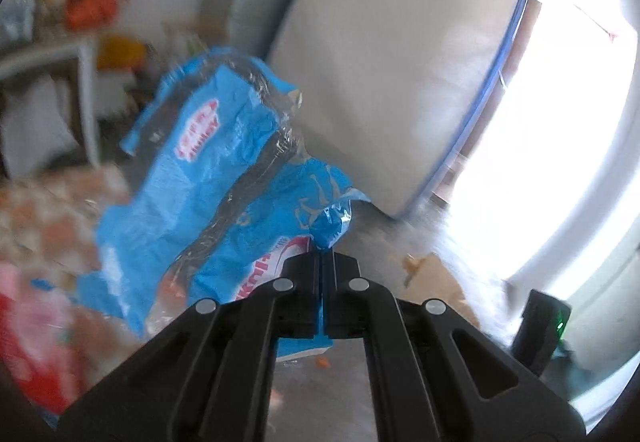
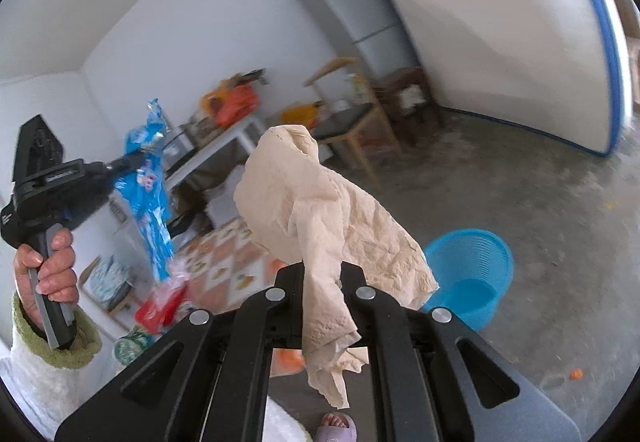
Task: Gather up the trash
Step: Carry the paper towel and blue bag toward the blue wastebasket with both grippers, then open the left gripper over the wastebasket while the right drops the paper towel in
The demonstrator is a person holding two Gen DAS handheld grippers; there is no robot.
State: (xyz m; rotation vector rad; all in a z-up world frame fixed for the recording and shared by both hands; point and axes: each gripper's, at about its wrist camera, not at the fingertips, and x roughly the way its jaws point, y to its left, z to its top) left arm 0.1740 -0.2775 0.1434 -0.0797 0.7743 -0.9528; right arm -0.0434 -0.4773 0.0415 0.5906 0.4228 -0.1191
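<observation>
A: What is each hand carrying?

B: The left gripper (image 1: 322, 254) has its jaws pressed fully together on a corner of a crumpled blue plastic wrapper (image 1: 208, 178), which hangs in the air to the left of the fingers. The right gripper (image 2: 322, 270) is pinched nearly closed on a beige paper towel (image 2: 320, 218) that bunches above the jaws and trails down between them.

A: What does the right wrist view give that the left one lacks?

B: It shows the person's left hand (image 2: 50, 262) around the grey handle, with a green-trimmed white fleece sleeve (image 2: 52, 358), at the left edge. It also shows a blue plastic basket (image 2: 470, 274) on the concrete floor (image 2: 540, 210) to the right, just behind the towel, a grey refrigerator (image 2: 352, 6) far back against the wall, and a foot in a lilac slipper (image 2: 334, 428) at the bottom.

A: And the left wrist view?

B: It shows the wrapper close up, a pale mattress (image 1: 396, 70) with blue piping leaning against the far wall, and a glaring bright doorway (image 1: 560, 146) on the right. The patterned tabletop (image 1: 44, 210) at the left is blurred.

A: Can any writing be read?

B: The wrapper has a white-and-red oval badge and large red letters near the jaws, but both are too blurred and creased to read.
</observation>
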